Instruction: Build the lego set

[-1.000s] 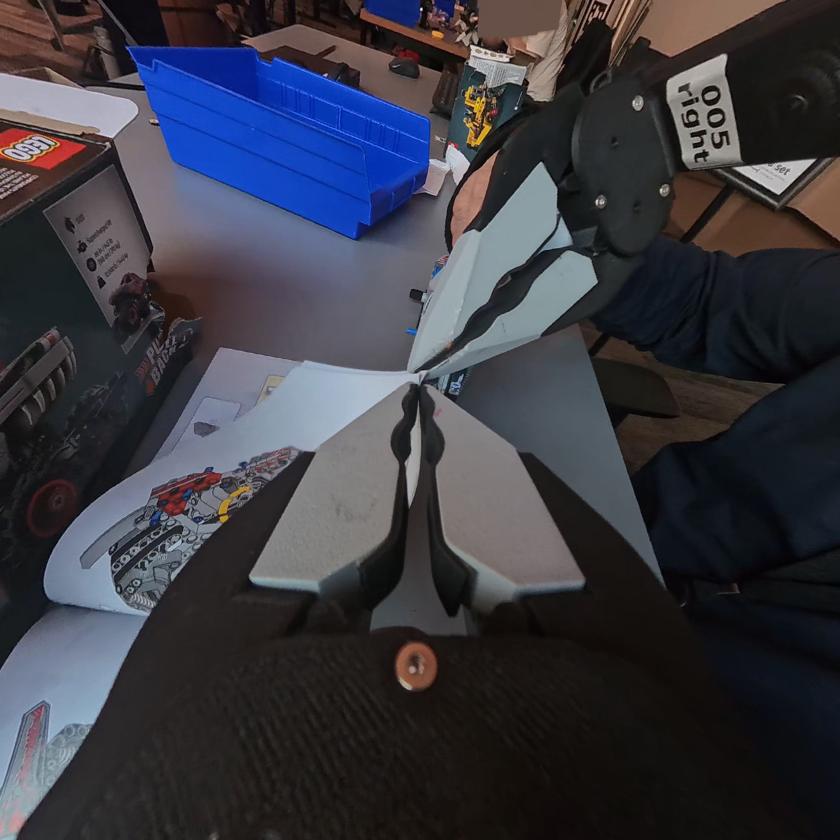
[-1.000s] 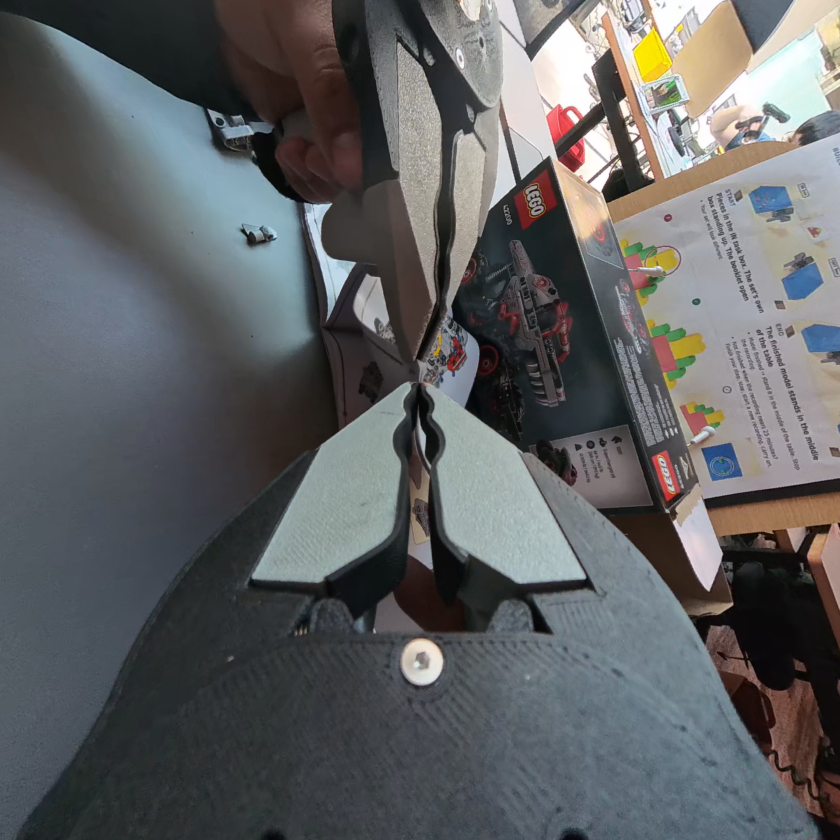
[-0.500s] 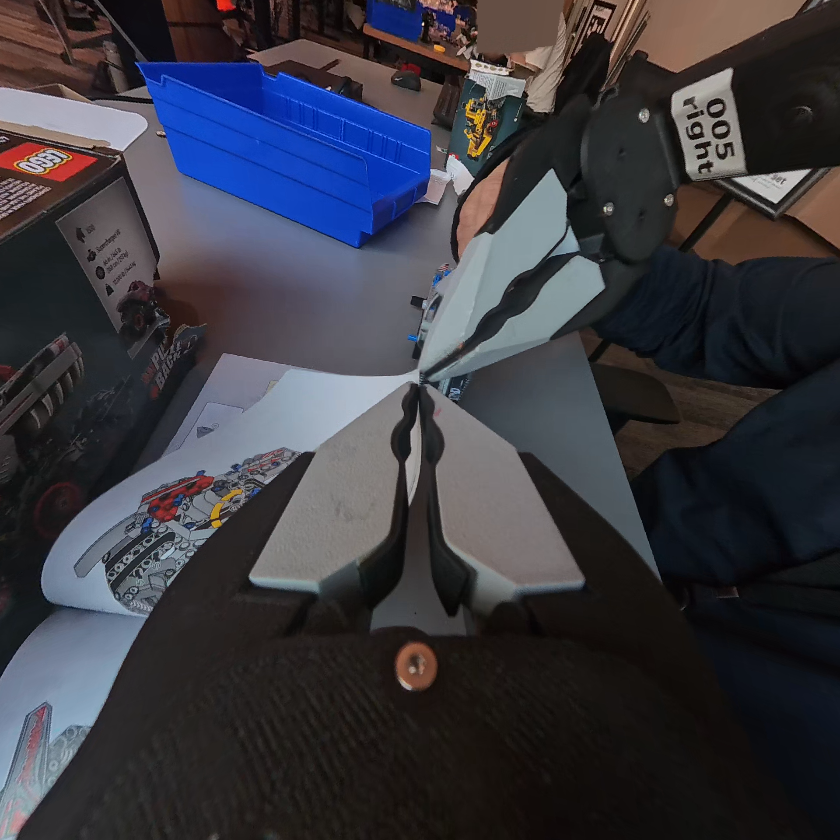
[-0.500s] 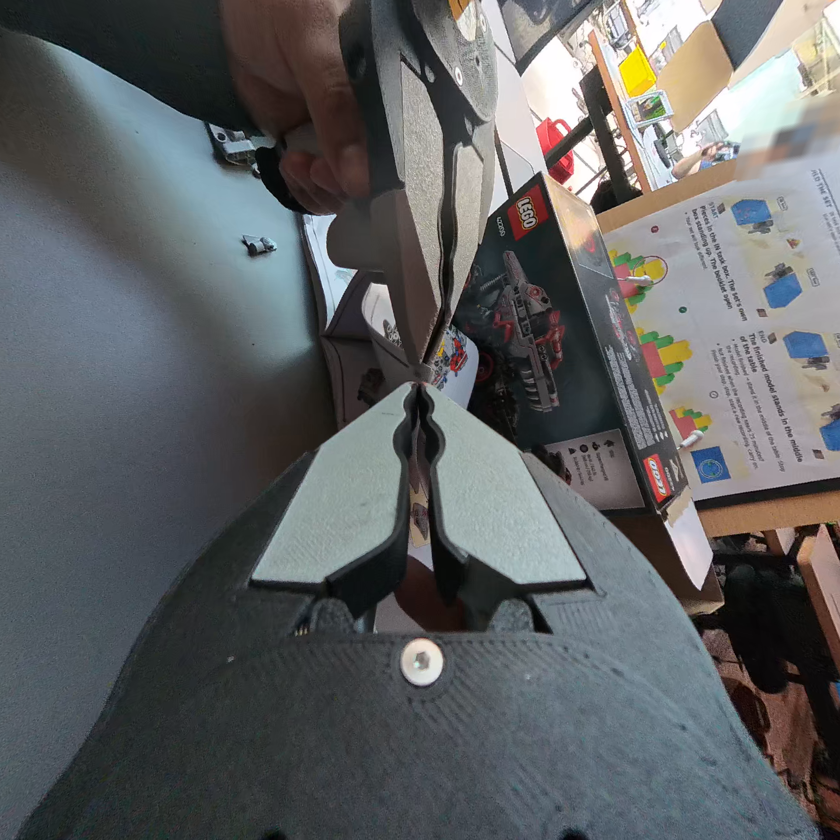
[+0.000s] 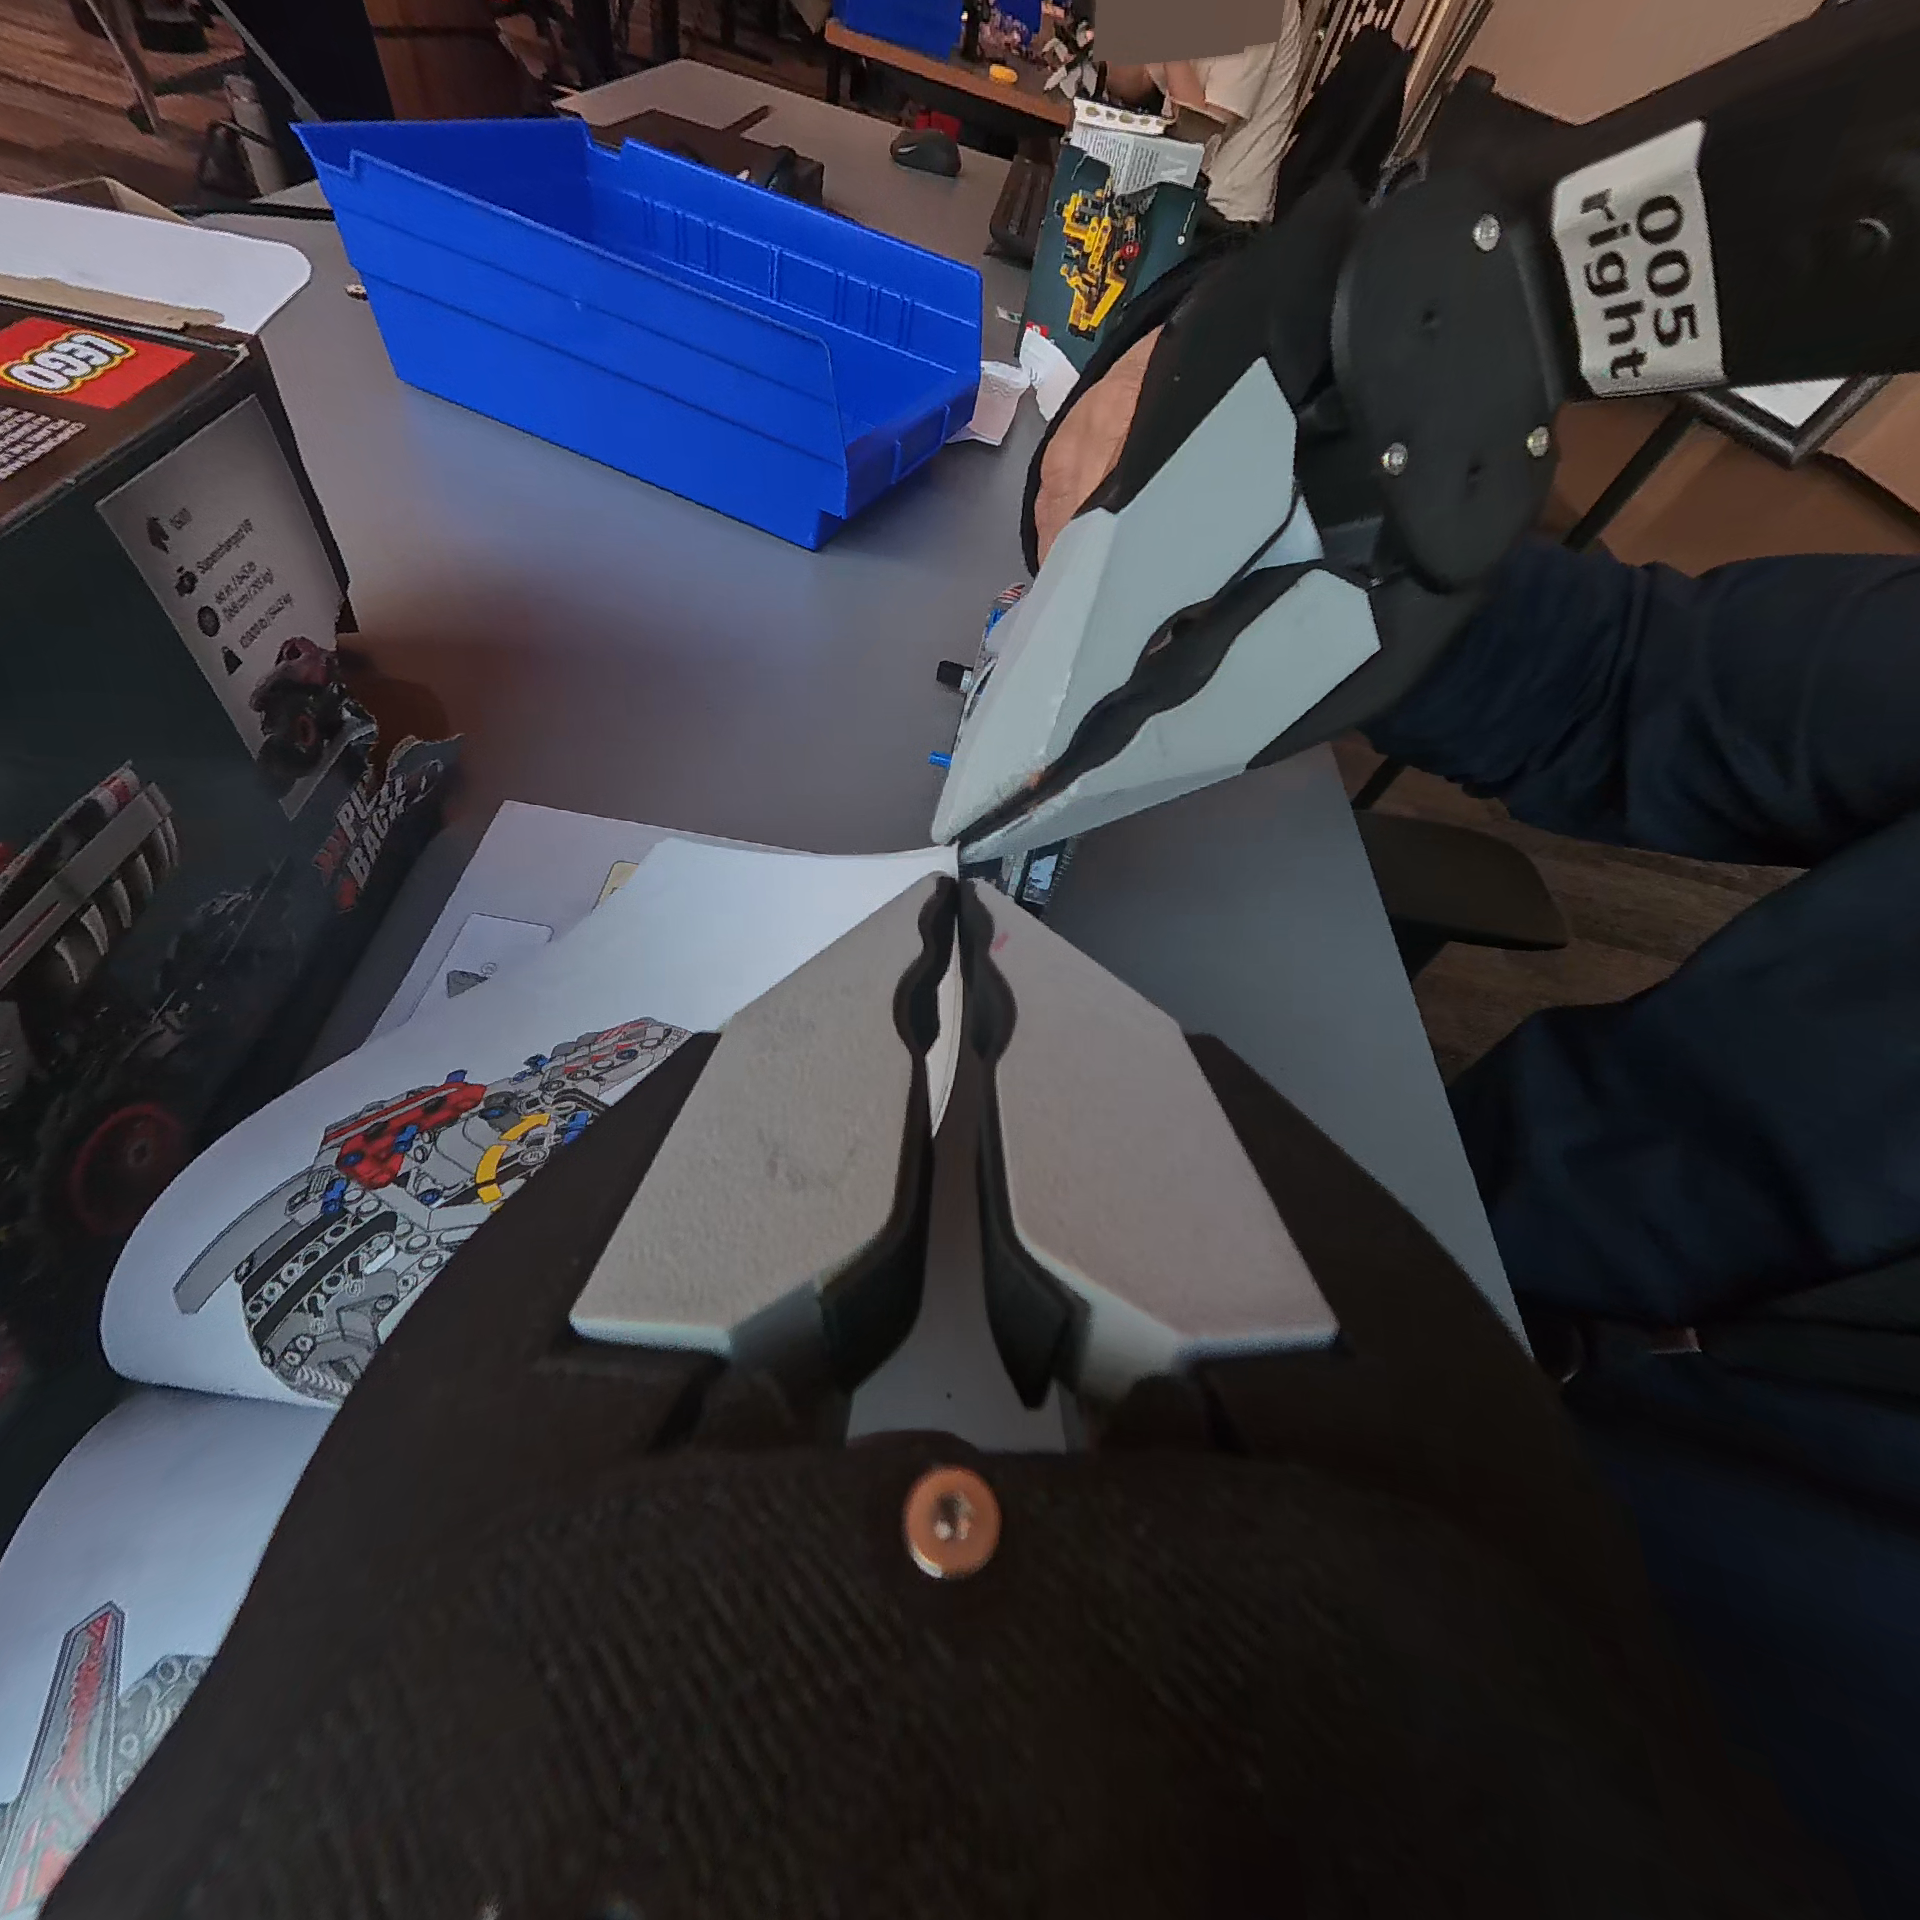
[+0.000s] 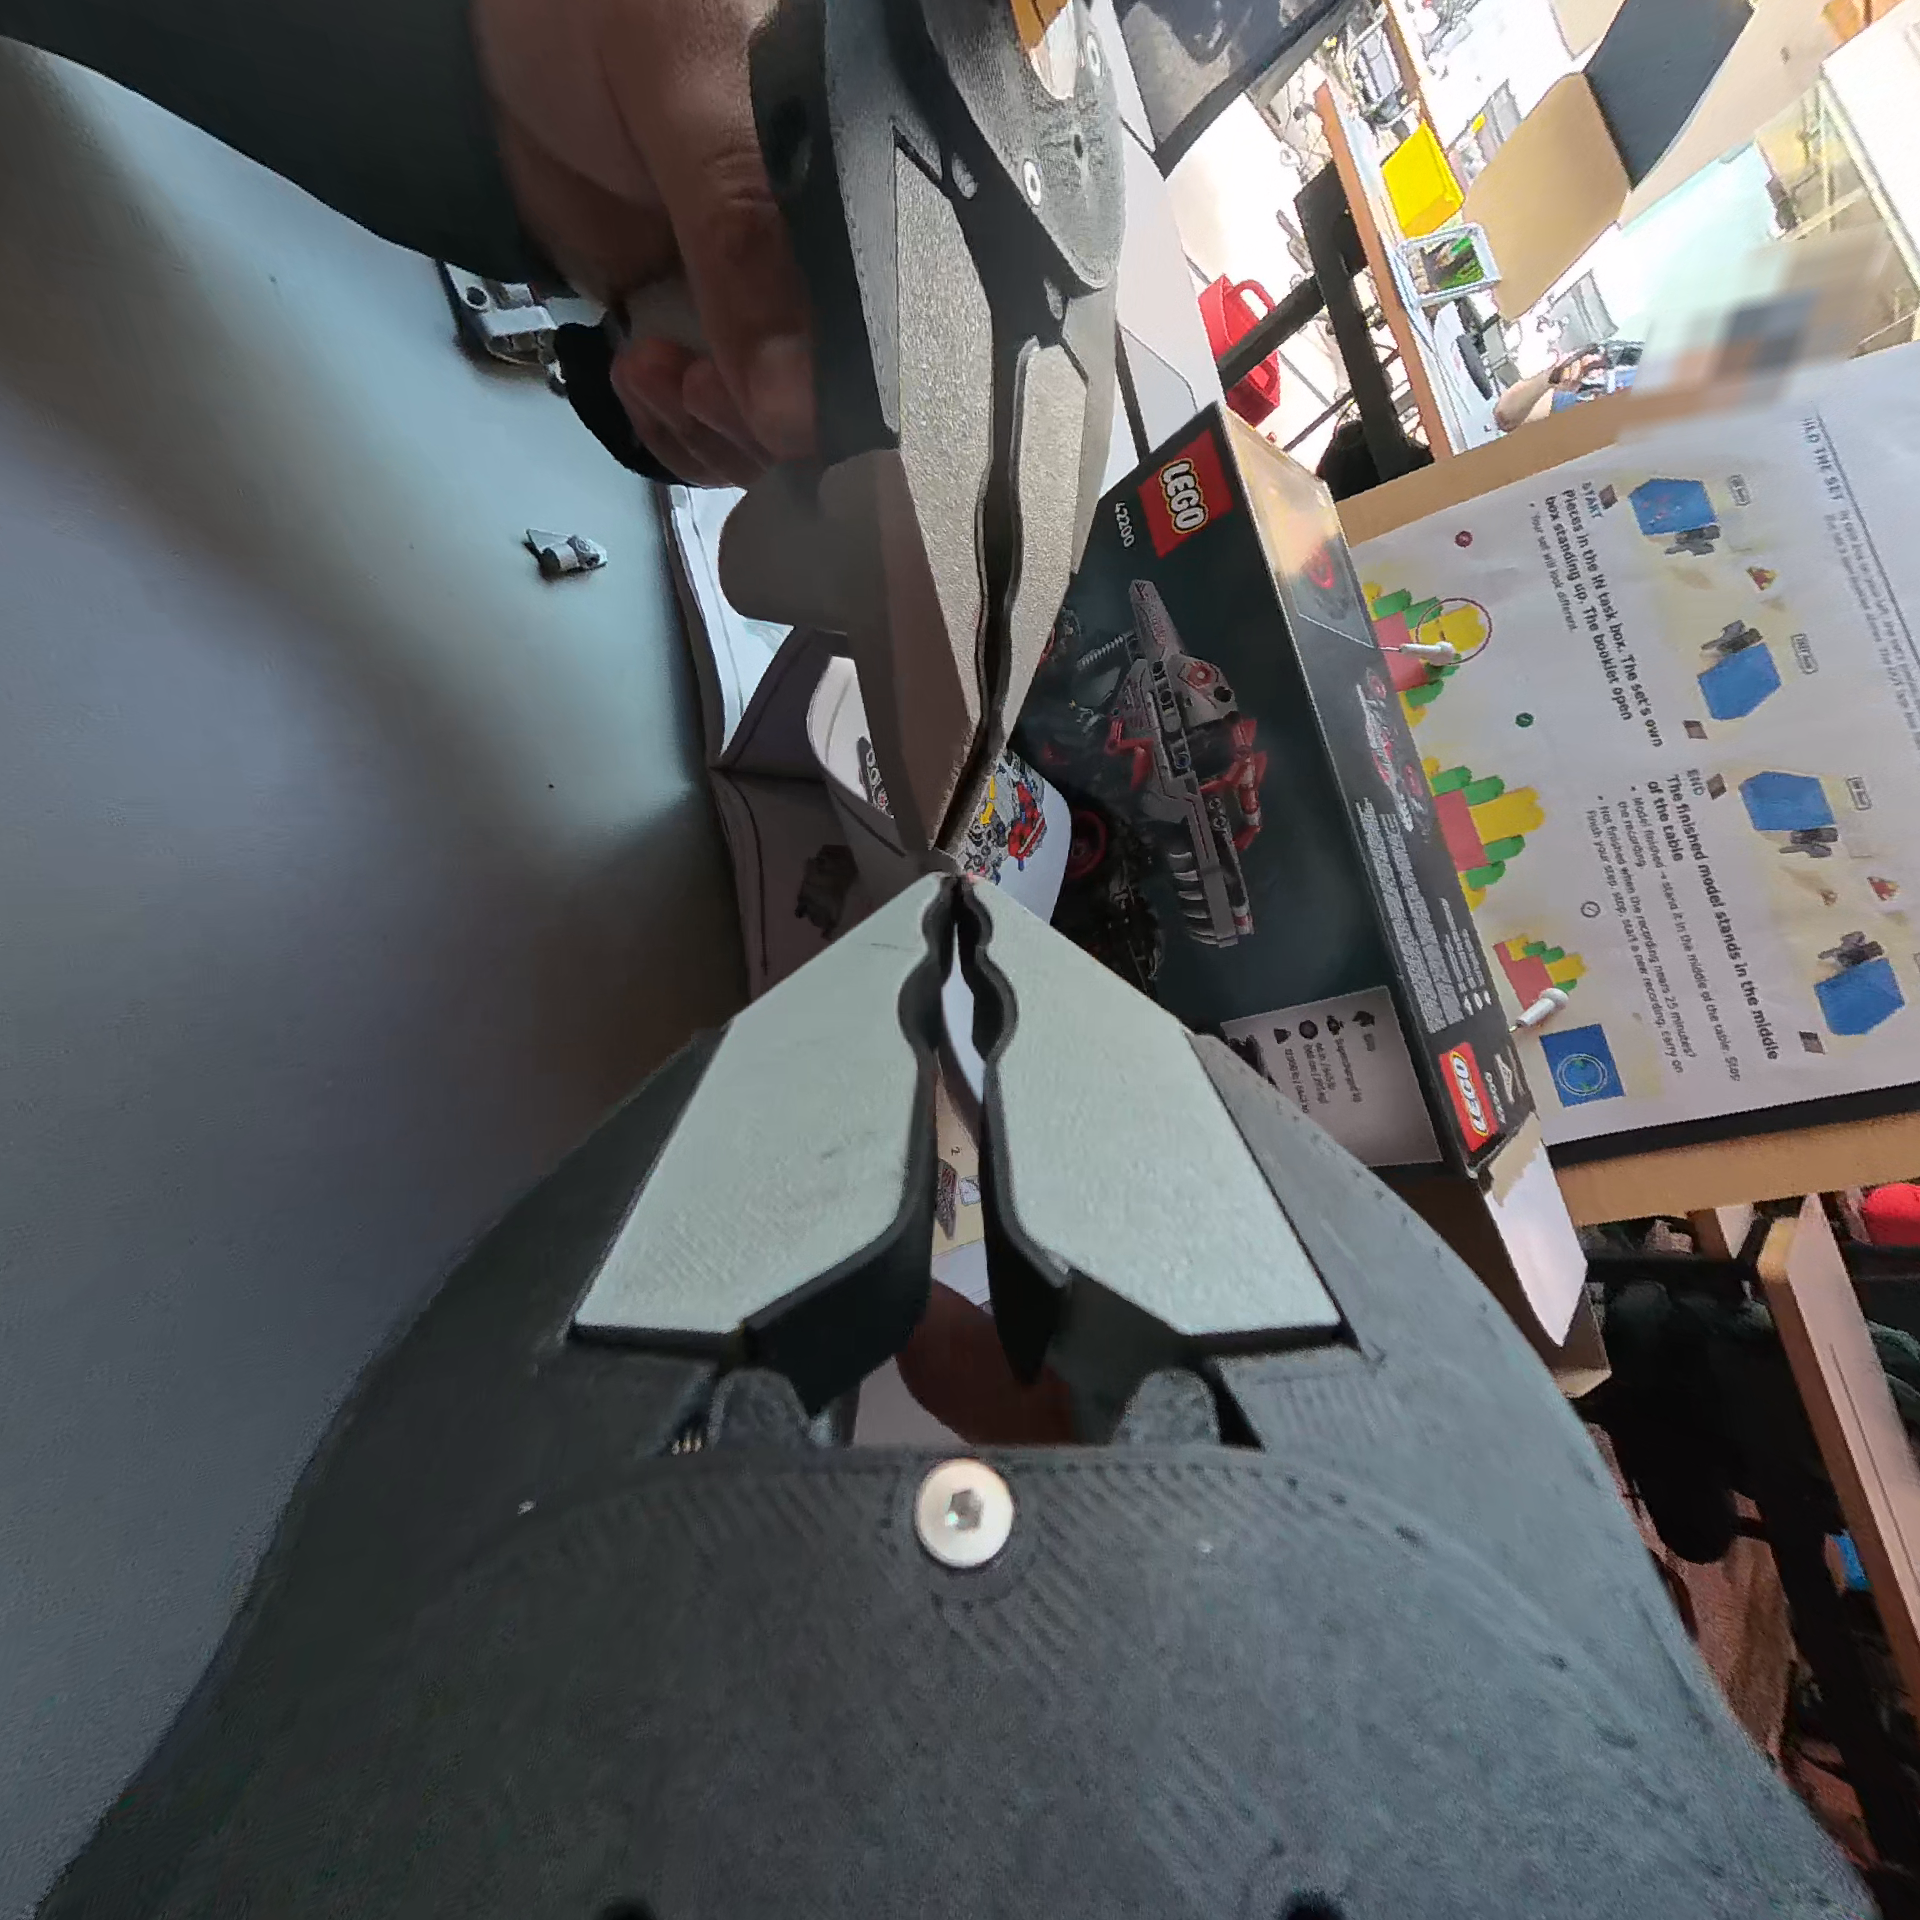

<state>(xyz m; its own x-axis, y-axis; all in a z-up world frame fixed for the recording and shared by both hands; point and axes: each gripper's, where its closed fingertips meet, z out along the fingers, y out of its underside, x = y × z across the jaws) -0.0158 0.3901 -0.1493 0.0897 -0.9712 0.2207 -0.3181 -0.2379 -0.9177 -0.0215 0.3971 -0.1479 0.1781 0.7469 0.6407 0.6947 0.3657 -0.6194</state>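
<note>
My left gripper (image 5: 954, 891) and right gripper (image 5: 961, 836) meet tip to tip, jaws of both pressed closed, right angled down from above.

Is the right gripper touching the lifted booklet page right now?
Touching. In the left wrist view the right gripper, jaws closed, pinches the corner of the lifted page, which curls up off the booklet to meet its tips, with no gap showing.
</note>
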